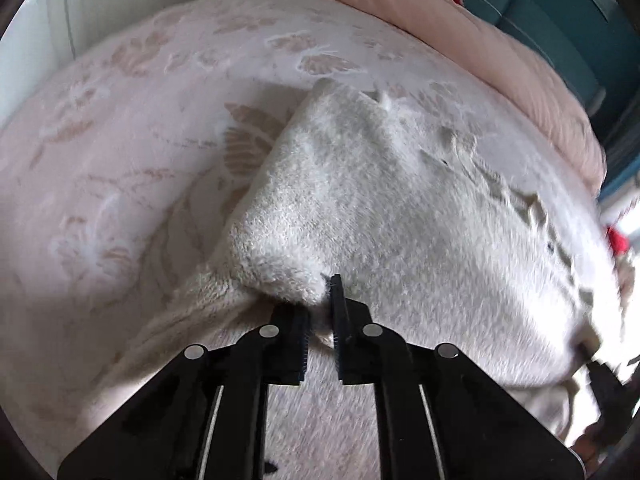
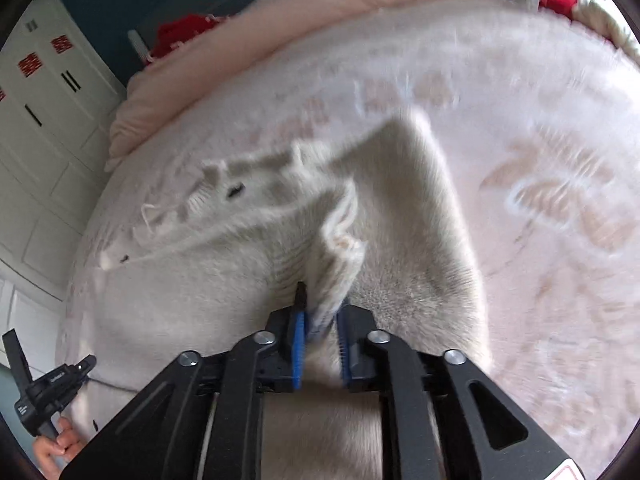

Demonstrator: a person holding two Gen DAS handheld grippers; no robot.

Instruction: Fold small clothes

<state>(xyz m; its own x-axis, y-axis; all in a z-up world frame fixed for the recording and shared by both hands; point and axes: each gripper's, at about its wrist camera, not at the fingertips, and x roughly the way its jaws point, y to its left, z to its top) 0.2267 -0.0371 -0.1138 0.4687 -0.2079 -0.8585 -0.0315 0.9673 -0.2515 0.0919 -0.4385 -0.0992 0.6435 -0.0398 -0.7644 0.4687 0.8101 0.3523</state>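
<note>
A fluffy white garment (image 1: 360, 184) lies on a pale floral bedspread (image 1: 140, 120), with one part folded over toward the left. My left gripper (image 1: 320, 308) is shut on a lower corner of the garment. In the right wrist view the same garment (image 2: 248, 280) shows a ribbed knit edge (image 2: 340, 248), and my right gripper (image 2: 322, 312) is shut on that edge. Both grippers hold the fabric slightly lifted. The right wrist view is motion-blurred. The left gripper also shows at the lower left of the right wrist view (image 2: 44, 388).
A pink duvet (image 1: 500, 52) is bunched along the far edge of the bed. Red items (image 2: 180, 32) lie behind it. White cabinet doors (image 2: 44, 128) stand at the left of the right wrist view, and a teal wall (image 1: 560, 32) lies beyond the bed.
</note>
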